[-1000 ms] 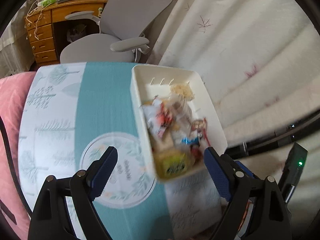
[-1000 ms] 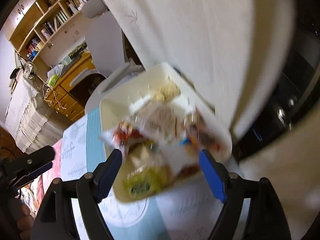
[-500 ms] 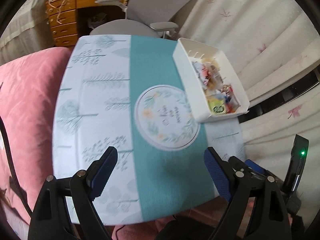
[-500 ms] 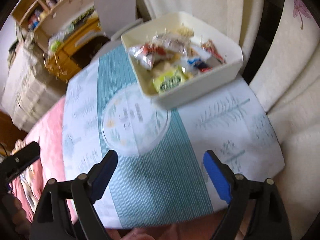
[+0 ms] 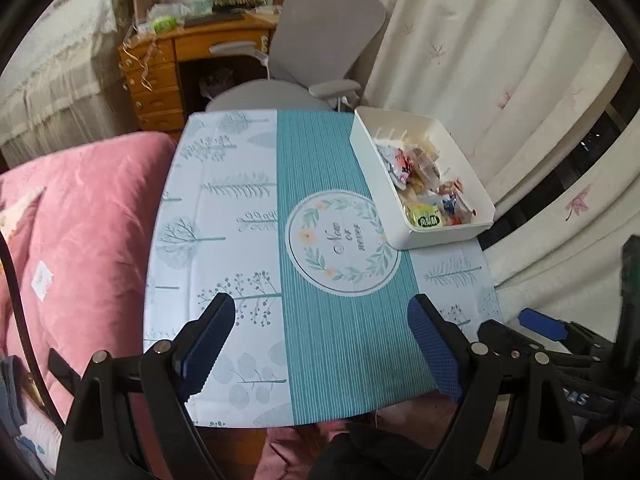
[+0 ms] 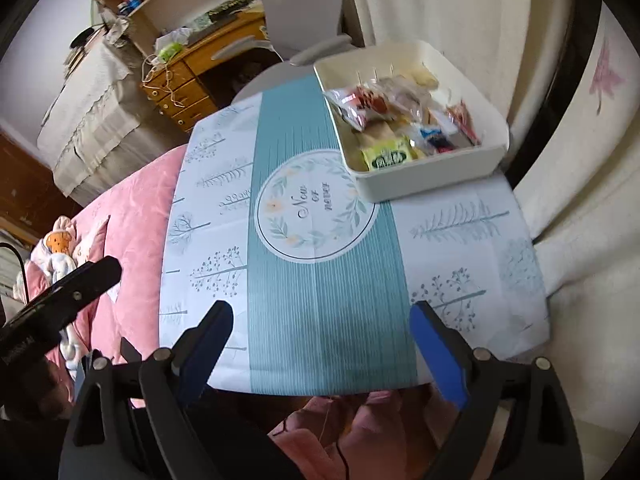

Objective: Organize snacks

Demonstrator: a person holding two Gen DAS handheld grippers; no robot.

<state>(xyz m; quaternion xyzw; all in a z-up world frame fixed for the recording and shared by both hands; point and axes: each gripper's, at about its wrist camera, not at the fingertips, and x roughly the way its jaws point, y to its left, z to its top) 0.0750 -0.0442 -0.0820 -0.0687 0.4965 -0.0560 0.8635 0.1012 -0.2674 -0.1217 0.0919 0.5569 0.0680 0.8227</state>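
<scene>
Pulled well back from the white bin (image 5: 434,236) compared with a second ago, when it filled both views close between the fingers. Now seen small at the far right corner of the bench (image 5: 224,208), resting on the patterned cloth and just touching the round printed medallion (image 5: 342,242). Heaped inside with wrapped snacks (image 5: 430,184), among them a yellow-green packet (image 5: 430,220) lying against the near wall. In the right wrist view, same bin (image 6: 436,176) at upper right, same packet (image 6: 388,156) near its front edge, red-and-white wrappers (image 6: 360,104) farther back.

Left tongs (image 5: 320,338) spread wide and holding nothing, hovering over the near edge of the bench, well apart from the bin. Right tongs (image 6: 320,344) likewise spread wide and bare, over the near edge of the teal stripe (image 6: 320,300). More of the bench in sight than half a second ago, with both views raised and drawn farther off.

Pink quilt (image 5: 80,208) beside the bench on the left. Grey chair (image 5: 316,52) and wooden desk (image 5: 160,76) beyond the far edge; pale curtains (image 5: 500,60) behind the bin.
</scene>
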